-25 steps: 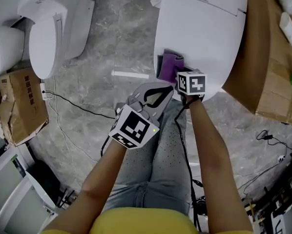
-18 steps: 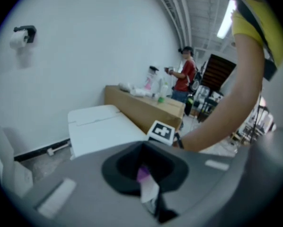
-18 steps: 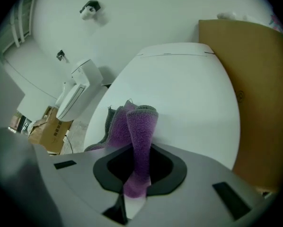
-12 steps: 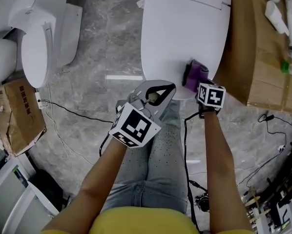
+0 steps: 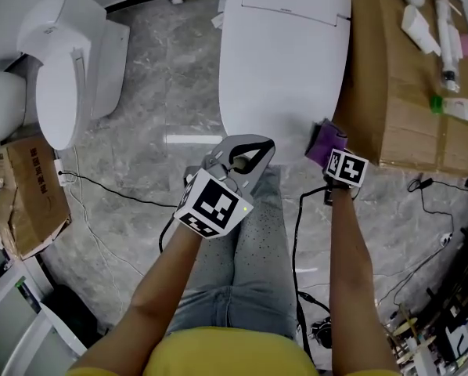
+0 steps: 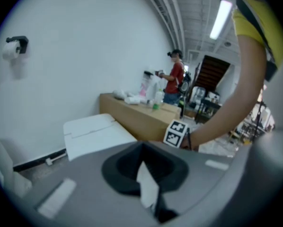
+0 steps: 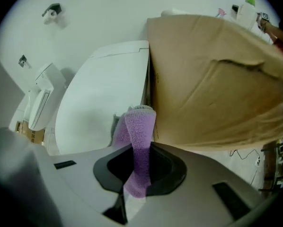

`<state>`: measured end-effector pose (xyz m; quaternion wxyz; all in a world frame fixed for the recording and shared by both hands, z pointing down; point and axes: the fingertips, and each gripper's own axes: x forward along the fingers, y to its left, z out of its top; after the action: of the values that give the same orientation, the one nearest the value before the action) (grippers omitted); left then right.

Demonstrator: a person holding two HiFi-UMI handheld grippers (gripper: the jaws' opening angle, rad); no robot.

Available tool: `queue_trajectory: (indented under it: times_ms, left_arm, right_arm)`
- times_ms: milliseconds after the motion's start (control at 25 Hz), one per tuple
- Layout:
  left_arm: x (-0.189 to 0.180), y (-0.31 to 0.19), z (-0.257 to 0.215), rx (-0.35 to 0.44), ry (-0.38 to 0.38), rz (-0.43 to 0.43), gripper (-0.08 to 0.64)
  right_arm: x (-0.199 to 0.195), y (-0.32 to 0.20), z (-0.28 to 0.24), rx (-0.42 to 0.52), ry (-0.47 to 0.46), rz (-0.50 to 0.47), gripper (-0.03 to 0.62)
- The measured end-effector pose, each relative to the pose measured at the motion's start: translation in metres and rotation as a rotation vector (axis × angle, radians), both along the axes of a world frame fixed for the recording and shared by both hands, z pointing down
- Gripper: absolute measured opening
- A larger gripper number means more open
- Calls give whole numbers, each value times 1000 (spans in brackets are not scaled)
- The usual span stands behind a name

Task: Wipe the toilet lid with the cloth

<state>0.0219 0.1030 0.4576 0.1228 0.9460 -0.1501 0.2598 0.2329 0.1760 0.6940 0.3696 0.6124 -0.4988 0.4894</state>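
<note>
While the right hand-held gripper [image 5: 329,152] clamps the cloth [image 5: 325,141] at the near-right edge of the toilet lid [image 5: 285,61], that lid's length runs away up-left.

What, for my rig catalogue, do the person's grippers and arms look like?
The left gripper and the right gripper are grey, each carrying a cube of black-and-white square markers. A black cable trails from the right one. Bare forearms, yellow top.

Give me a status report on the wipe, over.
Left gripper shut, empty, near lid front. Right gripper shut on cloth, at lid edge. Box close beside that edge.
</note>
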Motion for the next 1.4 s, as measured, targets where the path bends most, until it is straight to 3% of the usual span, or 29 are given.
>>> queue_trajectory:
  times_ms: [240,760,1000,1200,1400]
  left_arm:
    - [-2,-7,-32,15,28,-28,-3]
    - [2,-21,-116,110,61,-67,-3]
    - [9,-16,-143,111,90,-80,-4]
    - [9,-24,-174,140,131,-136,-5]
    - [4,-35,-214,225,165,-215,-4]
  right_arm:
    - [-7,-4,-63,107,-17,54,40]
    - [-47,-47,-195,319,-24,-18,40]
    - [-76,-59,-247,420,-33,-76,40]
    - [-91,-76,-306,558,-16,-105,40]
    - [-102,-90,-379,732,32,-136,40]
